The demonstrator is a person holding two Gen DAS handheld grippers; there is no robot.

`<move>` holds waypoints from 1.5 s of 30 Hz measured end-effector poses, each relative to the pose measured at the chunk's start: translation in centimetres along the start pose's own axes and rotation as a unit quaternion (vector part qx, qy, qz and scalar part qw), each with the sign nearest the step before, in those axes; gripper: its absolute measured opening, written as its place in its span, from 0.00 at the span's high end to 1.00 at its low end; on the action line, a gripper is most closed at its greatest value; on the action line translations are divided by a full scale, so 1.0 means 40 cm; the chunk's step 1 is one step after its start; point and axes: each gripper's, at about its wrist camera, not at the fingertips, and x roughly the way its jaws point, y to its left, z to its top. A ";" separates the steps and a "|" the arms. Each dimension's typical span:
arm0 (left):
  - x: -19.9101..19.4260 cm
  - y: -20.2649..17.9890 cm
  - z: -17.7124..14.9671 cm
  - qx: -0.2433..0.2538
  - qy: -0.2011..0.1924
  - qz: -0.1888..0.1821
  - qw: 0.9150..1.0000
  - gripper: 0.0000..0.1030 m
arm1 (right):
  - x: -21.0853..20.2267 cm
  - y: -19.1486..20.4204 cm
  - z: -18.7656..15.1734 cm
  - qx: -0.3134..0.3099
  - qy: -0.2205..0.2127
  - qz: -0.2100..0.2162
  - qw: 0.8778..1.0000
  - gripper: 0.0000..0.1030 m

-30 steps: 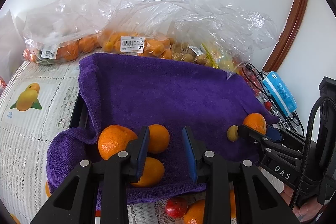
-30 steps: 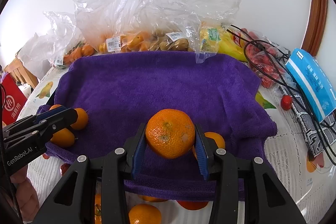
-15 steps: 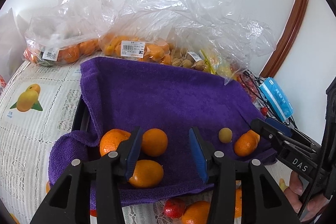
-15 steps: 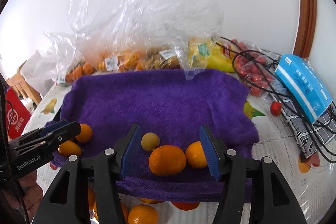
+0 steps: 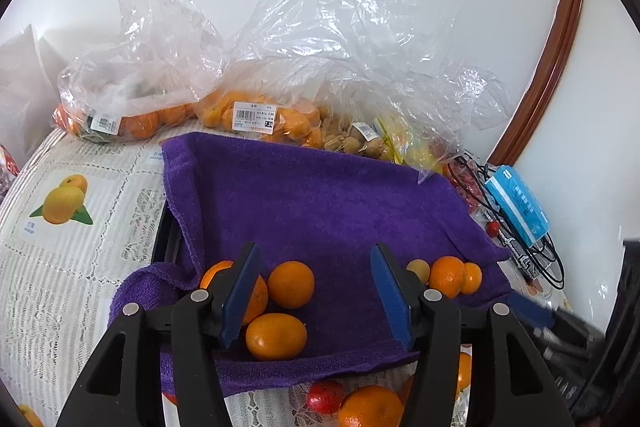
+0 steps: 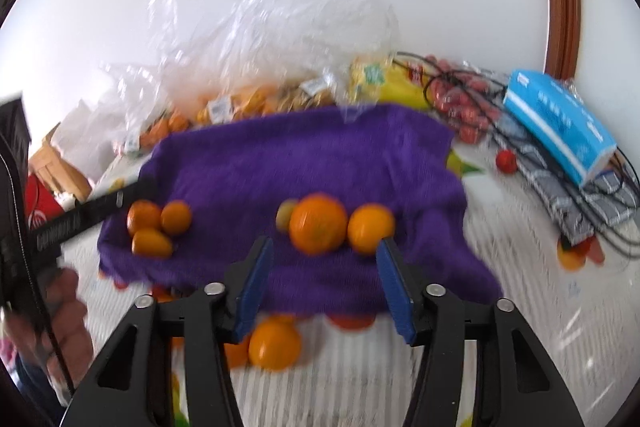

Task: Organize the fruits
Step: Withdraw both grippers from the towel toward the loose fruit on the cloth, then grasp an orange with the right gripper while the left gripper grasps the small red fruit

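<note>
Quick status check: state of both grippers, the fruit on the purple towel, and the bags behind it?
Left gripper: open, empty.
Right gripper: open, empty.
Purple towel: spread out, left edge folded over.
Left group of oranges: three, resting on the towel.
Right group: two oranges and a small yellowish fruit, on the towel.
Plastic bags: open, fruit inside.

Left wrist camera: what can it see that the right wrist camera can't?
Only the left wrist view shows the mango picture on the tablecloth and a small red fruit near the front edge. Only the right wrist view shows the yellow banana bag, a red bag and the person's left hand. Both show the purple towel, the oranges on it, the blue pack and open jaws holding nothing.
</note>
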 end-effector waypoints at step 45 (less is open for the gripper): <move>-0.181 0.086 -0.176 0.002 0.023 0.046 0.999 0.42 | -0.005 -0.035 -0.104 0.020 0.063 0.006 0.998 0.65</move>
